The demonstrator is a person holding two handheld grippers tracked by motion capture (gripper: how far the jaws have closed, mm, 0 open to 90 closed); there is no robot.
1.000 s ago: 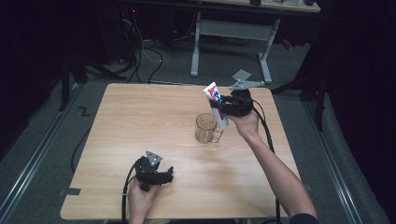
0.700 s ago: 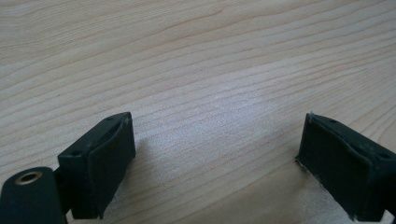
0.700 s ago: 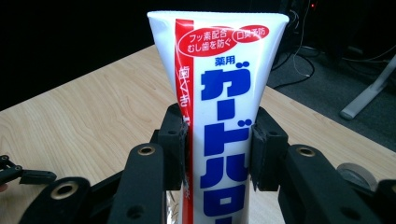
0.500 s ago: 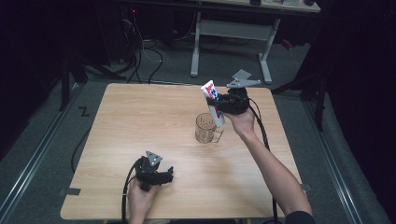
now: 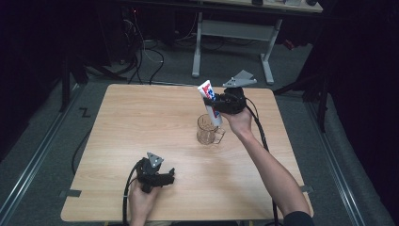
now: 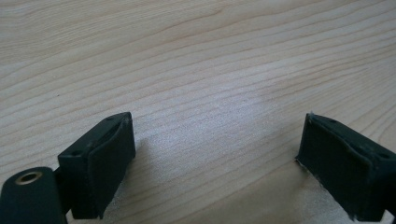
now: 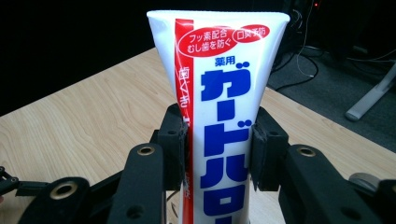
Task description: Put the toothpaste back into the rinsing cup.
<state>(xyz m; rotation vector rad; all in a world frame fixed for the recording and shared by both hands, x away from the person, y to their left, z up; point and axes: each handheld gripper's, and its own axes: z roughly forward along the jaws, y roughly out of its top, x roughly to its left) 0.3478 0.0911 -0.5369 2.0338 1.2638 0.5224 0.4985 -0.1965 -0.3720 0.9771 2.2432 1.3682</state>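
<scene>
Light wooden table (image 5: pixel 141 122), grey carpeted floor (image 5: pixel 42 141), white-legged desk (image 5: pixel 235 33) behind, tangled cables (image 5: pixel 141 52), dark surroundings
</scene>
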